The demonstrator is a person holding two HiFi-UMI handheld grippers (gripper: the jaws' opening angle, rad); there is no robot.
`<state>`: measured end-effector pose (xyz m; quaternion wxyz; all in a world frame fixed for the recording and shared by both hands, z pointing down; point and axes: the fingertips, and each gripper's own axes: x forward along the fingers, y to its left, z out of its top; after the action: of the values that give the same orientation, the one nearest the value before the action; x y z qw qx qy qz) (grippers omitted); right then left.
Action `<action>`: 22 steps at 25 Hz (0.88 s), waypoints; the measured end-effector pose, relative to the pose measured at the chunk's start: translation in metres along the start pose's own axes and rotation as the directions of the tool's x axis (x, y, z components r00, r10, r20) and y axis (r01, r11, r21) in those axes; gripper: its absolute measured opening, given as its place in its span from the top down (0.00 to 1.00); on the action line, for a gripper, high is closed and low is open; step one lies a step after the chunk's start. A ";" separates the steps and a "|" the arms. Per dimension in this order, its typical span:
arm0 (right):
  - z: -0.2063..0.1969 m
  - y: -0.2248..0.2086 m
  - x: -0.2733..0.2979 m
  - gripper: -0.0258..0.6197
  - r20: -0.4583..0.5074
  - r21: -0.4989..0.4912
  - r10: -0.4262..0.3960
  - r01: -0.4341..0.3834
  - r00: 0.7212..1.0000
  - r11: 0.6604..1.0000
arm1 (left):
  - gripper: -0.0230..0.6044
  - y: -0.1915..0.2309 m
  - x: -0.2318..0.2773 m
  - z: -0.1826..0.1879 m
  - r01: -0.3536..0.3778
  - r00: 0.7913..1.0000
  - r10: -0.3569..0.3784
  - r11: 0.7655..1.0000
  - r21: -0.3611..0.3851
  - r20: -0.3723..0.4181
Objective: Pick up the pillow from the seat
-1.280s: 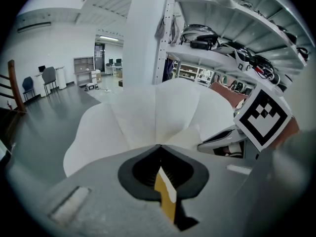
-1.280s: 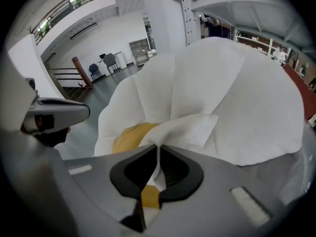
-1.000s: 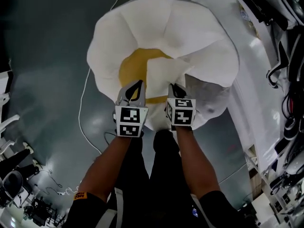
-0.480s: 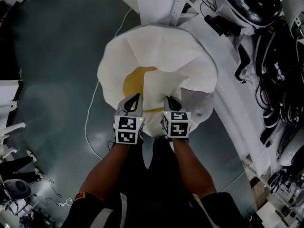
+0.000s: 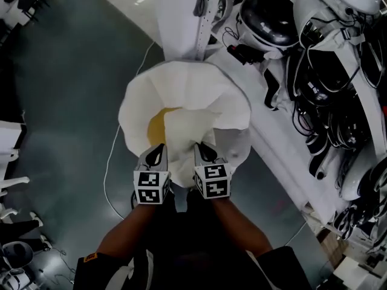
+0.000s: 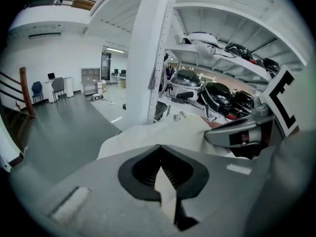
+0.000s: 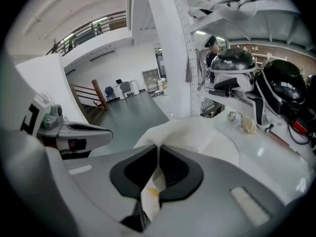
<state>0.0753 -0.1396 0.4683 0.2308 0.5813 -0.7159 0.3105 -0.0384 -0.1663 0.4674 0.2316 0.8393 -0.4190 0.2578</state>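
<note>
The left gripper (image 5: 157,154) and right gripper (image 5: 204,153), side by side, clamp the pillow (image 5: 188,132) by its near edge; it extends away over the seat (image 5: 199,89).

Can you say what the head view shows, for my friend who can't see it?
The left claw and right claw each pinch the near edge of a white pillow, over a round white seat with a yellow middle. Around it is grey floor, and a shelf with dark helmets runs along the right.
</note>
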 end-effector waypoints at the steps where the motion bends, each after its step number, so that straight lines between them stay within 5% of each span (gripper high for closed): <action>1: 0.006 0.001 -0.009 0.93 0.015 -0.009 -0.002 0.002 1.000 1.000 | 0.96 -0.002 -0.009 0.007 0.000 1.000 0.000 1.000 0.005 0.015; 22: 0.092 0.045 -0.156 0.93 0.273 -0.128 0.006 0.030 0.962 0.991 | 0.96 -0.051 -0.136 0.105 0.036 0.965 -0.062 0.994 0.104 0.255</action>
<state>0.0677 -0.0925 0.2880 0.1696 0.6062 -0.7562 0.1787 -0.0414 -0.1232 0.2935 0.1398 0.8862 -0.4113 0.1612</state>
